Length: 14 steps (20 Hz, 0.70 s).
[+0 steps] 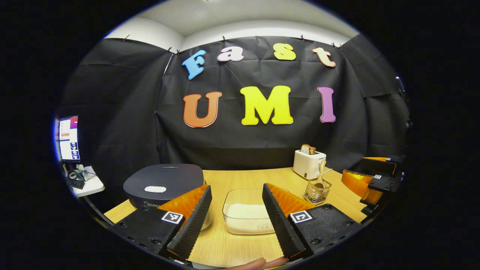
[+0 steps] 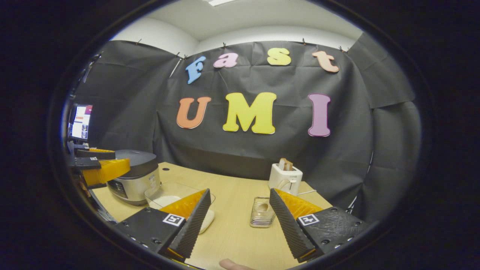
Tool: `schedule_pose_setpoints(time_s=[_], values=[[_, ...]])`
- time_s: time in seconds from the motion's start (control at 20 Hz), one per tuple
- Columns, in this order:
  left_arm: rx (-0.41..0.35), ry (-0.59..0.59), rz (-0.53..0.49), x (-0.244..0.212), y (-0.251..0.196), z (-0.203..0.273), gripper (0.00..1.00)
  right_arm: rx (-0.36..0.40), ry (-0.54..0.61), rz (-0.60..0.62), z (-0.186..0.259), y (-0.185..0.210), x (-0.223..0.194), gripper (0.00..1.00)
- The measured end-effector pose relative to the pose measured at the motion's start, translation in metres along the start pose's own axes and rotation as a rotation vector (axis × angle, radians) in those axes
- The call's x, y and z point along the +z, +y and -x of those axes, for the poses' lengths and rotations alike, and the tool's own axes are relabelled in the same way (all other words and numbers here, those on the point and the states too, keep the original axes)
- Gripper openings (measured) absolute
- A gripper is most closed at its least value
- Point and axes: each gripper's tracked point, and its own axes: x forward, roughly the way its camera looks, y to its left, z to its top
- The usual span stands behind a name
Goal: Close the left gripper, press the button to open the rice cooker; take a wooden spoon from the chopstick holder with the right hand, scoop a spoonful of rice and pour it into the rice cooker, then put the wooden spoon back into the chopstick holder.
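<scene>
The dark rice cooker point(image 1: 165, 182) sits shut at the table's left, its pale lid button point(image 1: 155, 189) facing up. A clear container of white rice point(image 1: 247, 213) lies between the fingers of my left gripper point(image 1: 236, 221), which is open and holds nothing. The wire chopstick holder point(image 1: 317, 190) with the wooden spoon point(image 1: 320, 176) stands to the right. In the right gripper view my right gripper point(image 2: 237, 225) is open and empty above the table, with the chopstick holder point(image 2: 261, 212) just ahead, the rice container point(image 2: 170, 197) to the left, and the rice cooker point(image 2: 133, 176) behind the left gripper point(image 2: 98, 165).
A white toaster point(image 1: 309, 164) holding bread stands at the back right of the wooden table point(image 1: 232, 180), close behind the holder. A monitor point(image 1: 69, 138) and a small white side table point(image 1: 88, 183) stand off the left edge. The right gripper point(image 1: 375, 176) hovers at the table's right side.
</scene>
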Motion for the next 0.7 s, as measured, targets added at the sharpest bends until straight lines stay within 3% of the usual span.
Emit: schedule_pose_setpoints(time_s=[0.35,0.7], values=[[-0.028,-0.023,-0.070,-0.002,-0.015,0.011,0.89,-0.081,0.008,-0.058,0.007,0.001,-0.001,0.92],[-0.027,-0.040,-0.047,0.001,-0.027,0.014,0.95,-0.063,0.000,-0.033,0.022,0.008,-0.001,0.94]])
